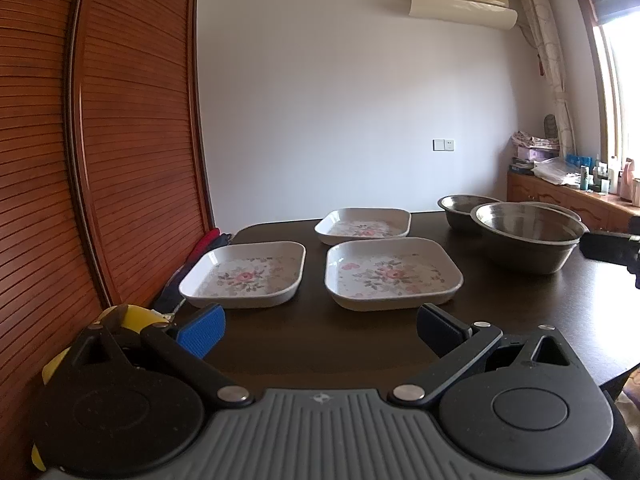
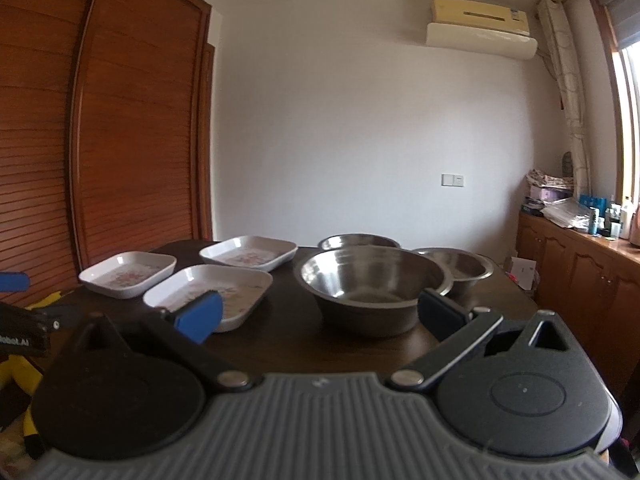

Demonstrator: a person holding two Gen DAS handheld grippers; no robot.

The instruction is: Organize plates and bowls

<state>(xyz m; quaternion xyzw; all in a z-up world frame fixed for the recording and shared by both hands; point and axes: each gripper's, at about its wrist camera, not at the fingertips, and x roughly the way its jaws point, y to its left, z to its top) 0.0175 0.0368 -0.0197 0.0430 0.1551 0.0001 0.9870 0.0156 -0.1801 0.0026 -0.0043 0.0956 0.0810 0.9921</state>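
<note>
Three white square floral plates lie apart on the dark table (image 1: 560, 320): near left (image 1: 244, 274), near right (image 1: 392, 274), far (image 1: 364, 226). Three steel bowls stand at the right: a large near one (image 1: 528, 240), one behind it (image 1: 466, 210), and a third (image 2: 460, 270) seen best in the right wrist view. My left gripper (image 1: 320, 330) is open and empty, short of the two near plates. My right gripper (image 2: 320, 314) is open and empty, in front of the large bowl (image 2: 368, 290) and the near right plate (image 2: 212, 292).
A slatted wooden wardrobe (image 1: 100, 140) stands close along the left. A red and dark folded object (image 1: 200, 248) lies between wardrobe and table. A wooden sideboard (image 2: 580, 264) with bottles and clutter runs under the window at right. The table's right edge (image 2: 520, 292) lies just beyond the bowls.
</note>
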